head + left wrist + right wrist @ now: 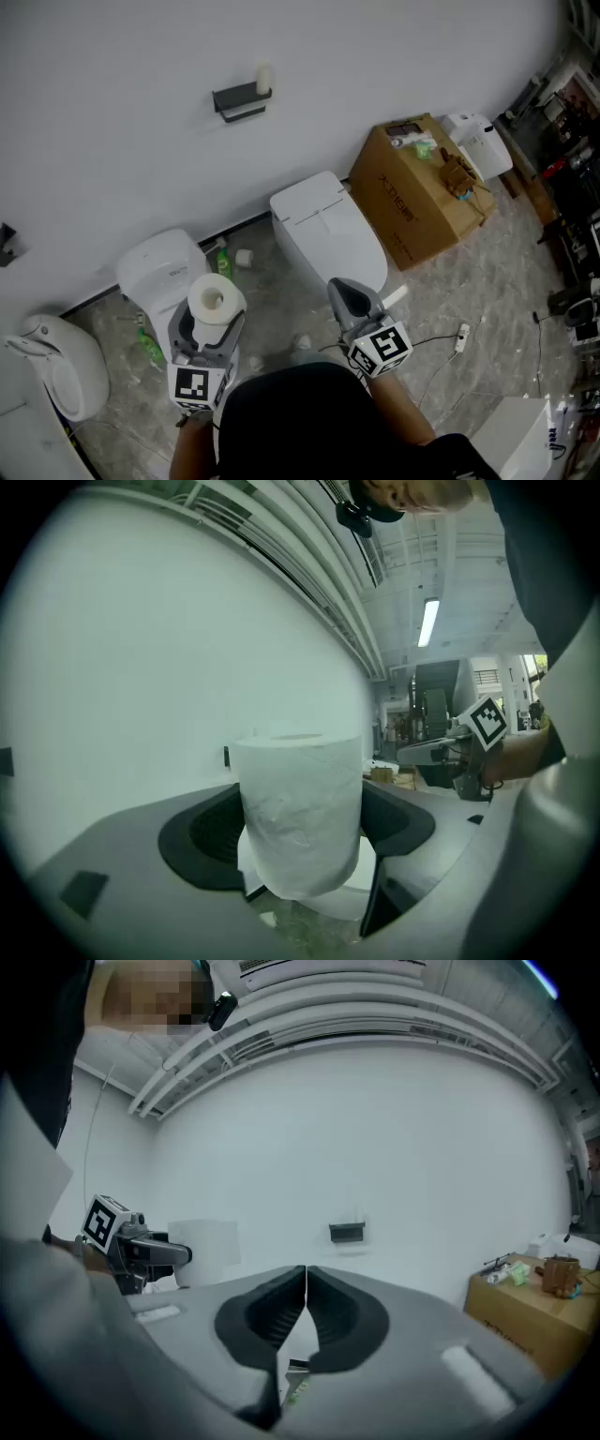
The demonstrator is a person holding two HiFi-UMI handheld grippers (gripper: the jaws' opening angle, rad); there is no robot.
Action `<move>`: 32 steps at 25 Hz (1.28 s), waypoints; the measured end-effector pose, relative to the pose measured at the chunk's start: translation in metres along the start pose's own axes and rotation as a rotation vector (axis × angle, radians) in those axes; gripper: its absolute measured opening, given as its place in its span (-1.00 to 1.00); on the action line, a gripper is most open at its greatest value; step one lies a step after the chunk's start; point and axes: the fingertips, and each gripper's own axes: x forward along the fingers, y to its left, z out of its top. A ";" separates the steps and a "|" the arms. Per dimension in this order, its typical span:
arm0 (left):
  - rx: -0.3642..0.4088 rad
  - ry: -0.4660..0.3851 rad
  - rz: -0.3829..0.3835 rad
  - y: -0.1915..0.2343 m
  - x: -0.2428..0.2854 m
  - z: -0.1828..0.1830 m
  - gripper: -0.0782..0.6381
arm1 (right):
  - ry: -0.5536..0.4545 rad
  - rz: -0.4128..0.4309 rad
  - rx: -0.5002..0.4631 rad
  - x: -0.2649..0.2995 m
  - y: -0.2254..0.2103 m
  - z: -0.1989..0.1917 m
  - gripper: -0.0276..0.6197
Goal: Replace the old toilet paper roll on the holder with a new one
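A full white toilet paper roll [216, 300] stands upright between the jaws of my left gripper [211, 330], which is shut on it. The left gripper view shows the roll [300, 813] filling the wide gap, with both pads against its sides. High on the white wall is the dark holder [240, 101], and a small pale old roll [264, 80] stands on its right end. My right gripper [352, 298] is shut with nothing in it, and its jaws [306, 1279] meet in a thin line. It points toward the holder [347, 1232].
On the marble floor below me are a white toilet [328, 230], a second white toilet [164, 267] and a white fixture [61, 366] at the left. A cardboard box [422, 187] with clutter on top stands to the right. Green bottles [150, 347] and a cable [459, 339] lie about.
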 end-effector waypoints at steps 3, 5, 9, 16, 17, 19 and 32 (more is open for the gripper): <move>-0.004 -0.005 0.002 -0.006 0.013 0.004 0.29 | 0.001 0.007 0.006 0.000 -0.013 -0.001 -0.91; -0.005 0.012 0.001 -0.010 0.023 0.005 0.29 | 0.006 0.013 0.011 0.001 -0.023 -0.002 -0.91; 0.007 -0.011 0.015 -0.016 0.048 0.012 0.29 | 0.002 0.024 0.032 0.007 -0.048 -0.003 -0.91; 0.026 0.011 0.025 -0.040 0.091 0.023 0.28 | -0.059 0.038 0.063 0.006 -0.105 0.009 -0.91; 0.025 0.012 0.033 -0.042 0.098 0.026 0.29 | -0.065 0.041 0.065 0.005 -0.113 0.010 -0.91; 0.025 0.014 0.052 -0.047 0.109 0.032 0.28 | -0.071 0.041 0.073 0.002 -0.131 0.008 -0.91; 0.009 0.059 0.077 -0.036 0.164 0.028 0.28 | -0.034 0.031 0.122 0.037 -0.185 -0.010 -0.91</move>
